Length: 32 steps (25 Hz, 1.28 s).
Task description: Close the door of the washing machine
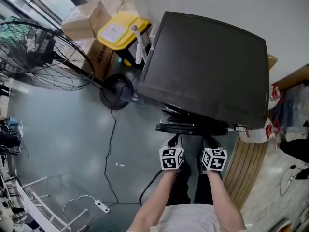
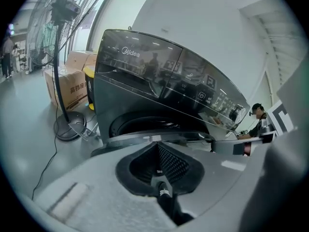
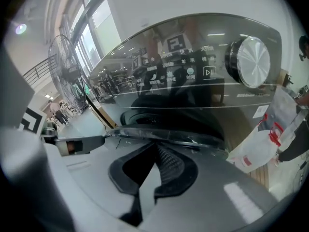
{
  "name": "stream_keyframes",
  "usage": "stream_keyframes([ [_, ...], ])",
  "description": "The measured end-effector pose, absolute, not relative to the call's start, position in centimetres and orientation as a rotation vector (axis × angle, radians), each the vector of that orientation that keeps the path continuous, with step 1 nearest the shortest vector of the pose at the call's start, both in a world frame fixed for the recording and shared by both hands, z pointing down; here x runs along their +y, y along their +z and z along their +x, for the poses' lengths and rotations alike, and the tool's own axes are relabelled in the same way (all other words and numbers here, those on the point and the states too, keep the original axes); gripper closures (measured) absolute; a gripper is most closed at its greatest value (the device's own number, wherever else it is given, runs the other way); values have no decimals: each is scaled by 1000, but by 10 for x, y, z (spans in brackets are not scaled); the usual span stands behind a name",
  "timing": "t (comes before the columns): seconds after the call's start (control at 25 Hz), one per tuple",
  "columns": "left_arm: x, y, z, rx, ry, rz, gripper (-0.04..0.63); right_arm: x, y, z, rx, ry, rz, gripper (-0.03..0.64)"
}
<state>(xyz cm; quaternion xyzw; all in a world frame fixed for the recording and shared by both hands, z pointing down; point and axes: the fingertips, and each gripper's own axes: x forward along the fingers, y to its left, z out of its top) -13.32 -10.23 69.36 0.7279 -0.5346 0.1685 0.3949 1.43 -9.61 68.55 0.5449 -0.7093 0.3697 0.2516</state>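
A dark front-loading washing machine [image 1: 207, 66] stands right in front of me. Its round door [image 1: 193, 127] hangs open, swung out toward me at its foot. Both grippers sit side by side just short of the door's edge. The left gripper [image 1: 174, 141] is shut with nothing between its pads. In the left gripper view the left gripper [image 2: 157, 151] points at the door rim [image 2: 145, 139], with the drum opening [image 2: 149, 124] behind it. The right gripper [image 1: 210, 142] is shut and empty too. In the right gripper view the right gripper [image 3: 155, 153] sits under the door rim [image 3: 164, 138], below the control dial [image 3: 251, 62].
A standing fan [image 1: 38, 52] with a round base [image 1: 116, 91] is at the left. Cardboard boxes [image 1: 87, 18] and a yellow lid [image 1: 120, 30] lie behind it. A cable [image 1: 112, 144] and a power strip [image 1: 102, 207] lie on the floor. A white bag [image 1: 256, 132] and wooden slats [image 1: 246, 163] are at the right.
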Motion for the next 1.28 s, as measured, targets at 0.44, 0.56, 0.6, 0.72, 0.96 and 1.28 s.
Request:
stream_keyframes([
  [0.44,-141,698,-126,-1295,483,1892,592,-119,685,16,-1927,1068,1507,614],
  [0.56,-152,696,-125,-1293,488,1897,592,-124,681,17,-1931,1069,1513,614],
  [0.6,-156,695,-125,-1293,486,1901,592,-127,681,17,-1934,1070,1515,614],
  [0.72,-161,695,-122,-1285,491,1919,592,-130,681,20,-1948,1076,1535,614],
  [0.96,-162,694,-121,-1238,470,1968,592,-130,680,21,-1961,1089,1612,615],
  [1.28,-166,695,-120,-1223,433,1937,591,-133,684,20,-1948,1078,1657,614],
])
